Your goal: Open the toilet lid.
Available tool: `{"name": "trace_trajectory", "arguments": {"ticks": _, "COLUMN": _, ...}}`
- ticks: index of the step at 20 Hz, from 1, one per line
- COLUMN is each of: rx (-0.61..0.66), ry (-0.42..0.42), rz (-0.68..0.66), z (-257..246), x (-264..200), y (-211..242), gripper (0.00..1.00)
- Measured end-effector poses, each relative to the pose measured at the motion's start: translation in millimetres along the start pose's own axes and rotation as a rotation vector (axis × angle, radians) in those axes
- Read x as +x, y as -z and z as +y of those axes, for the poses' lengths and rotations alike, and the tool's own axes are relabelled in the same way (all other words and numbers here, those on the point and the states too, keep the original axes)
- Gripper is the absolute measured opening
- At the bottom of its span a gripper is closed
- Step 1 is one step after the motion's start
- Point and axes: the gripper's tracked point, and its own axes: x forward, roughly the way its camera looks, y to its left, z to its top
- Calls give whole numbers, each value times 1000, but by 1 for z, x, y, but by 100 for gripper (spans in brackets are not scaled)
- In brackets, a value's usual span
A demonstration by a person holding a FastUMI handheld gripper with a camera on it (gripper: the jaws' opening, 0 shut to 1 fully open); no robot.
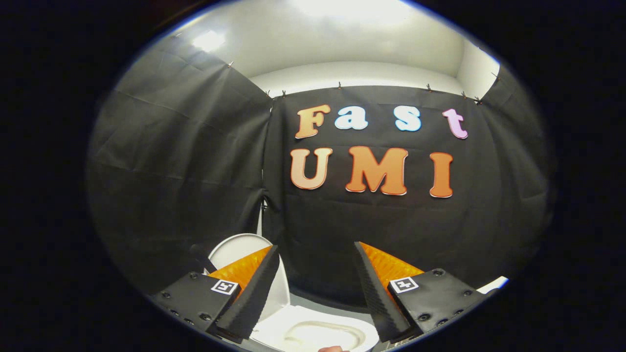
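Hovering gripper [317,254], fingers spread, nothing between. Lid [234,252] upright behind left finger, against cloth wall [186,166]; bowl [318,335] exposed below. Task likely complete; withdraw straight, avoid nudging lid.

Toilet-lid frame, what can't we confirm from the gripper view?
- Toilet lid: stands raised behind the left finger, which covers its lower part; hinge hidden.
- Toilet bowl: near rim cut off below the fingers; both fingers cover its sides.
- Small pale thing below the bowl: too cut off to identify.
- Tool: open, holding nothing; the holder's hand is out of frame.
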Motion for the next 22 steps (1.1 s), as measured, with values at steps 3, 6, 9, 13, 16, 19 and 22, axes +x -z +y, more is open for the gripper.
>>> {"name": "trace_trajectory", "arguments": {"ticks": 3, "rx": -14, "ry": 66, "rz": 19, "z": -44, "x": -42, "y": 21, "gripper": 97}}
{"name": "trace_trajectory", "arguments": {"ticks": 6, "rx": 21, "ry": 115, "rz": 28, "z": -76, "x": -77, "y": 42, "gripper": 97}}
{"name": "trace_trajectory", "arguments": {"ticks": 9, "rx": 13, "ry": 158, "rz": 50, "z": -108, "x": -106, "y": 64, "gripper": 97}}
{"name": "trace_trajectory", "arguments": {"ticks": 13, "rx": -4, "ry": 228, "rz": 87, "z": -148, "x": -134, "y": 93, "gripper": 97}}
{"name": "trace_trajectory", "arguments": {"ticks": 16, "rx": -2, "ry": 258, "rz": 109, "z": -164, "x": -158, "y": 114, "gripper": 97}}
{"name": "trace_trajectory", "arguments": {"ticks": 19, "rx": 28, "ry": 284, "rz": 111, "z": -172, "x": -180, "y": 132, "gripper": 97}}
{"name": "trace_trajectory", "arguments": {"ticks": 22, "rx": 40, "ry": 306, "rz": 94, "z": -173, "x": -202, "y": 148, "gripper": 97}}
